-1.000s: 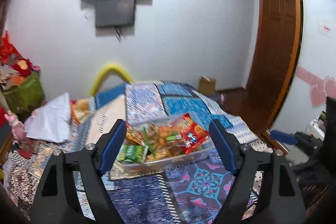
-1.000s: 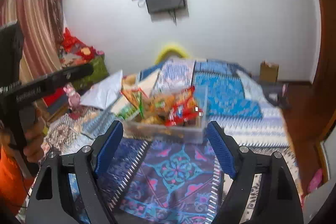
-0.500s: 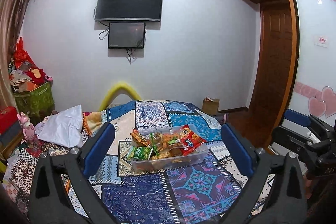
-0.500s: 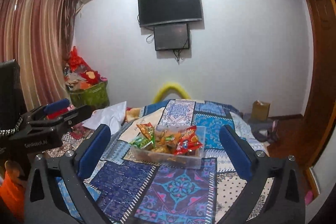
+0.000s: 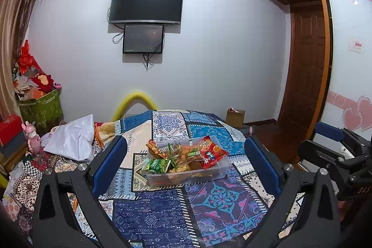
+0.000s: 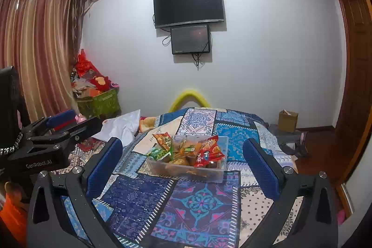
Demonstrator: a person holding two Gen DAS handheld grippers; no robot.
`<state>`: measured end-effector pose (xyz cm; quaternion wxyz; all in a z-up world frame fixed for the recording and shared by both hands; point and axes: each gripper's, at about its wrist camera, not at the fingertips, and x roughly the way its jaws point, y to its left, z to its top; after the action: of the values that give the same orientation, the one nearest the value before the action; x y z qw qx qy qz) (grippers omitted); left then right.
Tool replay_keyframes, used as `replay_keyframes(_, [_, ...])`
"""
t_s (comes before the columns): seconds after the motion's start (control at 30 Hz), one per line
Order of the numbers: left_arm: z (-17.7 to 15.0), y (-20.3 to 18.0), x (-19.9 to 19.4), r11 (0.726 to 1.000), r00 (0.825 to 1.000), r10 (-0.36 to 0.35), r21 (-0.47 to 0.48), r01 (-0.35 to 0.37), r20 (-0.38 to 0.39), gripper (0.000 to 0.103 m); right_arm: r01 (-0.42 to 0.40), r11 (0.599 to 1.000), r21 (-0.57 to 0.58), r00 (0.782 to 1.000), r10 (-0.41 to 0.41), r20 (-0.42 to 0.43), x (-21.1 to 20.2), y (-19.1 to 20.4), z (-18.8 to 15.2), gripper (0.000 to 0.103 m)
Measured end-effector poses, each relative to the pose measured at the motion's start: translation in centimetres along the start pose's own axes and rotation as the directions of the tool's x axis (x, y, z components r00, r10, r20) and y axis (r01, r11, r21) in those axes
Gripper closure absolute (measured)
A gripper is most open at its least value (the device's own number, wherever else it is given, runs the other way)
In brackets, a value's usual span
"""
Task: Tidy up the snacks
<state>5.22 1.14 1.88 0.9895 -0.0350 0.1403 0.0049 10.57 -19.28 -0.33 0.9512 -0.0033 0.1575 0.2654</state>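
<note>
Clear plastic bin [image 5: 186,174] of snack packets sits on a patchwork quilt [image 5: 162,208] covering a bed, framed between the blue pads of both hand-held grippers. Left gripper [image 5: 185,163] hangs above the quilt with its fingers spread wide, nothing between them; the bin lies beyond the fingertips, apart from both pads. Right gripper [image 6: 182,160] likewise has its fingers spread wide and empty, the bin [image 6: 186,167] ahead of it and untouched. Inside the bin, a red packet [image 5: 210,151] leans over the right rim, a green packet [image 5: 157,165] pokes over the left wall, and orange packets are heaped between them. In the right wrist view the left gripper appears at the left edge, level with the bed's side; in the left wrist view the right gripper shows at the right edge. A white bag [image 5: 72,140] lies on the quilt's far left. On the wall behind hang a dark TV [image 5: 146,4] and a smaller screen [image 5: 143,38] just below it.
</note>
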Motion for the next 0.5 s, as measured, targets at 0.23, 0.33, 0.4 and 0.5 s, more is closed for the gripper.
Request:
replay_keyframes(0.23, [-0.29, 0.01, 0.17, 1.0, 1.0, -0.006, -0.003, 0.006, -0.012, 0.001, 0.002, 1.0, -0.002, 1.0, -0.002, -0.002, 0.08, -0.08, -0.17, 0.0])
replay_keyframes(0.33, [-0.48, -0.09, 0.25, 1.0, 1.0, -0.004, 0.003, 0.004, -0.015, 0.001, 0.002, 1.0, 0.001, 1.0, -0.002, -0.007, 0.22, -0.12, -0.25, 0.0])
replay_keyframes(0.4, [-0.51, -0.1, 0.35, 1.0, 1.0, -0.004, 0.002, 0.004, -0.016, 0.001, 0.003, 1.0, 0.001, 1.0, -0.003, -0.009, 0.24, -0.12, -0.28, 0.0])
replay_keyframes(0.5, [-0.54, 0.01, 0.5, 1.0, 1.0, -0.006, -0.005, 0.006, -0.021, 0.001, 0.003, 1.0, 0.001, 1.0, -0.003, -0.01, 0.24, -0.1, -0.27, 0.0])
